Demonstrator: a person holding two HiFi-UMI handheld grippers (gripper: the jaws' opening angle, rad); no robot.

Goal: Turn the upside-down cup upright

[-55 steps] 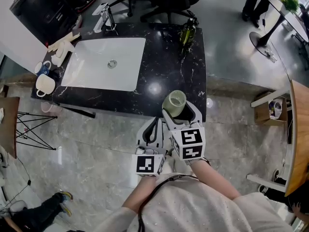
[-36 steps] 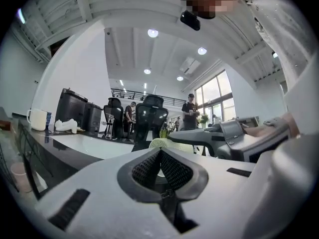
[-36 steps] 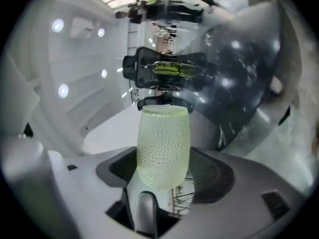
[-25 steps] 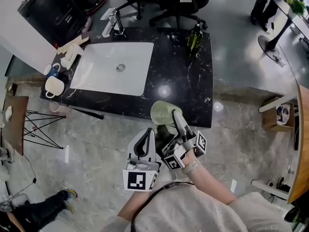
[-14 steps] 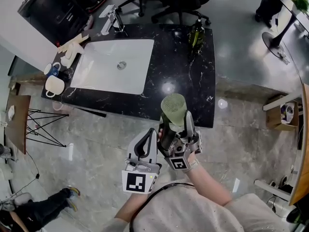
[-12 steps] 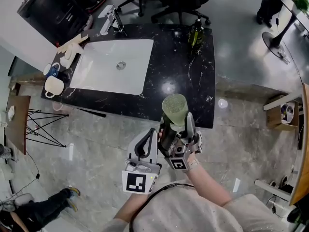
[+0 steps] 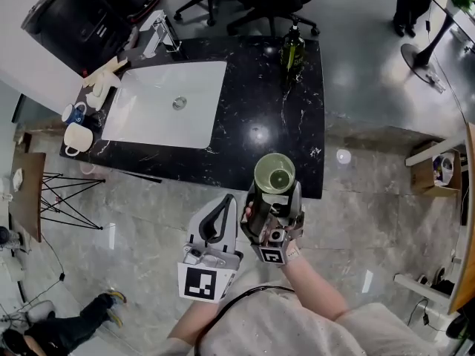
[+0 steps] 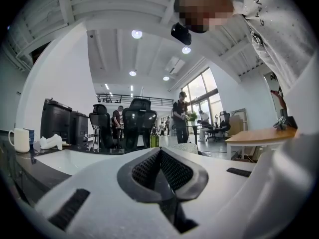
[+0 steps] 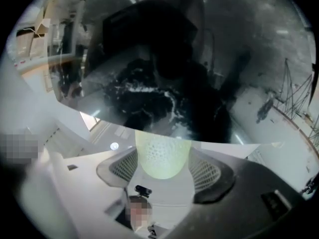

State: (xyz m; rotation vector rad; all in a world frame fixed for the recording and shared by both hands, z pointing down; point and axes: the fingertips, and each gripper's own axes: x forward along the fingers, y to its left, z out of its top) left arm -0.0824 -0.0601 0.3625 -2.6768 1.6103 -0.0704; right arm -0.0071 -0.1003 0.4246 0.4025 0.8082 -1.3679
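Right tool (image 7: 274,197) pinches the pale green cup (image 7: 274,173) at lower centre of the head view, mouth facing up, over the black tabletop's (image 7: 297,117) near edge. Left tool (image 7: 221,215), lower left, is pressed together.

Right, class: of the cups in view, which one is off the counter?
The pale green cup, clamped in the right gripper; the white mug and blue mug sit on the counter beside the sink.
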